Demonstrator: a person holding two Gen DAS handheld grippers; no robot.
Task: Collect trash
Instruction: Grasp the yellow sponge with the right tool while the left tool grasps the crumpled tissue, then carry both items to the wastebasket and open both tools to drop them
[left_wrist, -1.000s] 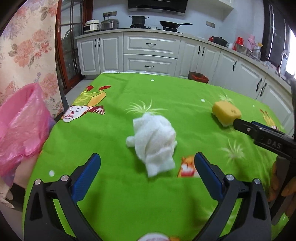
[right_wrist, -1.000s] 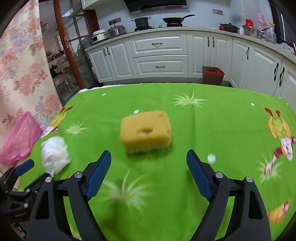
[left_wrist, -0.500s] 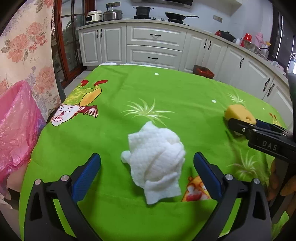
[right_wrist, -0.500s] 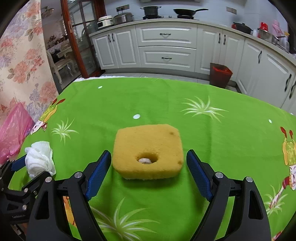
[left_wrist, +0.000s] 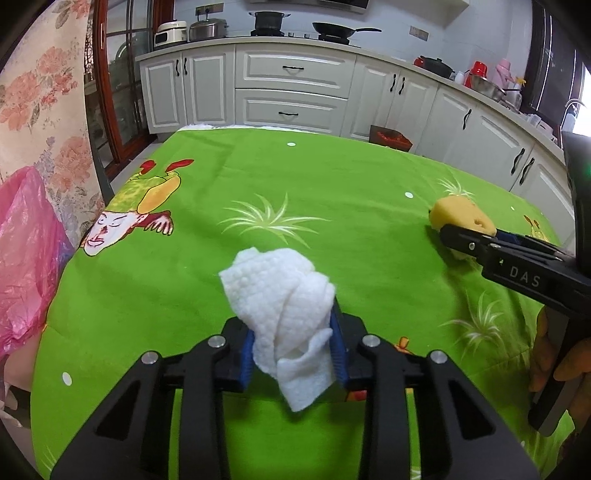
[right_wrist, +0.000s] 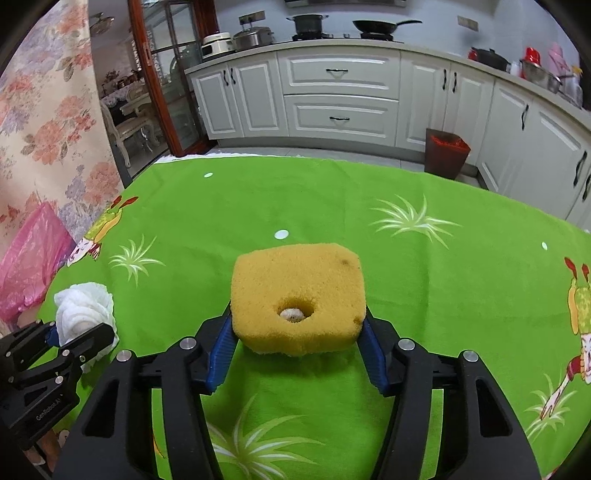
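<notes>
A crumpled white paper towel (left_wrist: 280, 288) sits between the blue pads of my left gripper (left_wrist: 291, 332), which is shut on it just above the green tablecloth (left_wrist: 332, 177). Seen from the right wrist, a yellow sponge (right_wrist: 295, 277) with a hole in its top lies between the pads of my right gripper (right_wrist: 295, 328). Its jaws are closing, and both pads touch the sponge's sides. The same sponge (left_wrist: 458, 216) appears at the far right of the left wrist view, and the towel (right_wrist: 83, 306) at the lower left of the right wrist view.
A pink plastic bag (left_wrist: 26, 258) hangs off the table's left edge. A red-lined bin (right_wrist: 445, 151) stands on the floor by the white cabinets (right_wrist: 340, 92) beyond the table. A person's hand (left_wrist: 554, 354) holds the right gripper's handle.
Both grippers moved forward over their objects, then closed: the left one onto the paper towel, the right one onto the sides of the sponge.
</notes>
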